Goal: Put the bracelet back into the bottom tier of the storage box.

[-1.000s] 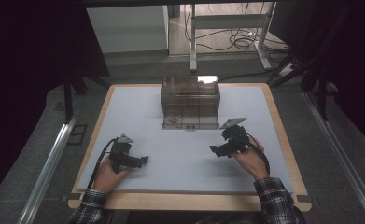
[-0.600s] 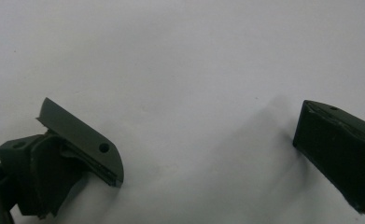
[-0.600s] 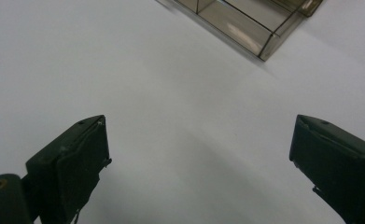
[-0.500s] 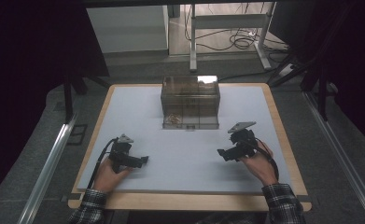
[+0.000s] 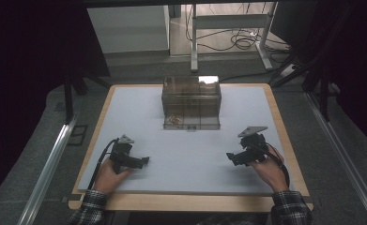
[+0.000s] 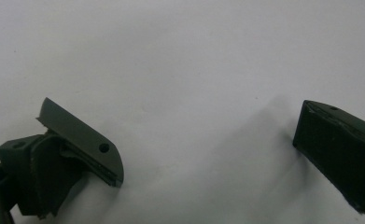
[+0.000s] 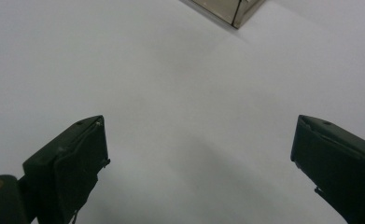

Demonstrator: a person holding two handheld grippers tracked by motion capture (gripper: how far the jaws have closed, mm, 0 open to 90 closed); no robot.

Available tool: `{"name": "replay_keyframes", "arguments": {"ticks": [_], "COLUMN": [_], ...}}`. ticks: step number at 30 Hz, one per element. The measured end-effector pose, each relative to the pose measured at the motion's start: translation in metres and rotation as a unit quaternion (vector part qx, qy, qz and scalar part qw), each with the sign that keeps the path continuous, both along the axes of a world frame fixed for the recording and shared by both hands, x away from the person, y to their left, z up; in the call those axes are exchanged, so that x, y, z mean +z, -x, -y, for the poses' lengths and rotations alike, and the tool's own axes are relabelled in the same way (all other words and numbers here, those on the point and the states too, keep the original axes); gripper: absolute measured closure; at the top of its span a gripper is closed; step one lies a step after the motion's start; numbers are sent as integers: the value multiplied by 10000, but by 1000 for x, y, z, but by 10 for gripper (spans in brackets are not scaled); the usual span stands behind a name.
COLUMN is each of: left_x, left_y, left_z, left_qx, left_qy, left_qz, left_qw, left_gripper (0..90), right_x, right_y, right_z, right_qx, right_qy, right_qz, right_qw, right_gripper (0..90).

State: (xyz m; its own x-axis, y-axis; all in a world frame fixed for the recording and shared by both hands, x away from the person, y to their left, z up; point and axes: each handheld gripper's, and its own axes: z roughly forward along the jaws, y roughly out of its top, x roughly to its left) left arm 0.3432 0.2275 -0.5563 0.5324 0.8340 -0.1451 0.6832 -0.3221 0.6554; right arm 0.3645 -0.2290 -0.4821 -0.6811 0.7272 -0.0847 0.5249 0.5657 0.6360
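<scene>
The left gripper is sitting in the lower left of the high view, held in the person's left hand just above the white table top; in the left gripper view its jaws are standing wide apart with nothing between them but bare white surface, the gripper gripping nothing; the right gripper is lying in the lower right of the high view, in the person's right hand, its grey three-cornered plate tilting up at the back; in the right gripper view the gripper is likewise showing its jaws spread wide and empty over the white top; the two grippers are pointing toward each other across the lower middle of the frame, well apart; the clear brown-tinted box is standing at the upper middle of the table, near its far edge and well apart from both grippers; something small and pale is lying inside it at the lower left, too blurred to name; a corner of the box is showing at the top edge of the right gripper view; no brand, label or writing can be read on the box, the grippers or the table; plaid sleeves are entering at the bottom edge.
</scene>
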Motion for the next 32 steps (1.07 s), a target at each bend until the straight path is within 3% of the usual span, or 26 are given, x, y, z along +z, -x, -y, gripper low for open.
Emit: {"name": "replay_keyframes", "arguments": {"ticks": [7,14,22,27,32], "left_x": [0,0,0,0,0], "left_y": [0,0,0,0,0], "left_z": [0,0,0,0,0], "left_qx": [2,0,-1,2,2], "left_qy": [0,-2,0,-2,1], "left_qz": [-1,-2,-3,-1,-2], "left_qw": [10000,10000,10000,10000,10000], "left_gripper": [0,0,0,0,0], "right_x": [-4,-18,-37,-40,-40], "right_y": [7,11,14,14,14], "right_z": [13,24,24,29,28], "right_qx": [-111,-162,-7,-43,-61], "right_qy": [-17,18,304,72,76], "right_qz": [-30,-167,-364,-383,-378], "right_qw": [9999,9997,9989,9992,9992], "right_gripper": [33,20,0,0,0]}}
